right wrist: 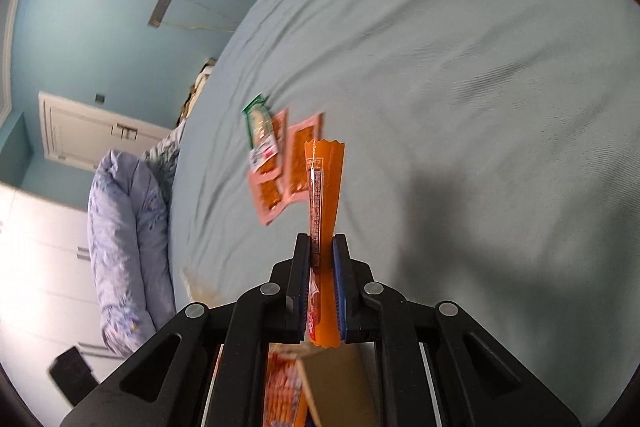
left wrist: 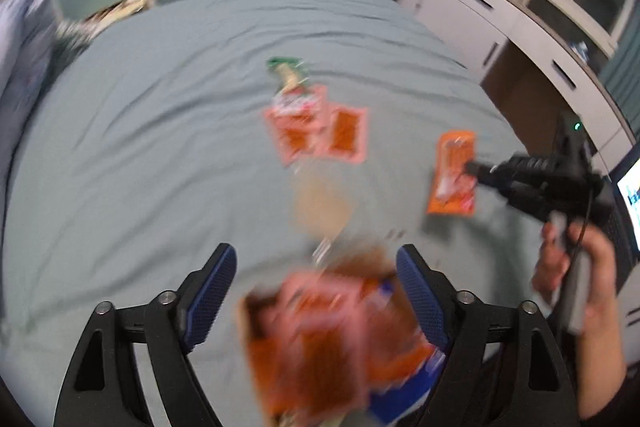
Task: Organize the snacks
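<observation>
On the pale green bed sheet (left wrist: 160,131) two pink packets (left wrist: 312,127) lie side by side, with a green packet (left wrist: 286,69) just beyond them. My left gripper (left wrist: 318,291) is open above a blurred heap of pink and orange packets (left wrist: 312,347) in what looks like a cardboard box; its left pad stands apart from them. My right gripper (right wrist: 321,247) is shut on a long orange packet (right wrist: 324,179), held upright above the bed. The left wrist view shows that gripper (left wrist: 468,167) and the orange packet (left wrist: 454,171) at the right. The pink packets (right wrist: 280,179) lie past it.
A cardboard box (right wrist: 332,379) with orange packets sits under my right gripper. A blurred beige shape (left wrist: 320,203) lies mid-bed. White drawers (left wrist: 500,23) run along the right side, with a lit screen (left wrist: 632,195) nearby. A folded floral quilt (right wrist: 124,227) lies at the bed's edge. A person's hand (left wrist: 576,275) holds the right gripper.
</observation>
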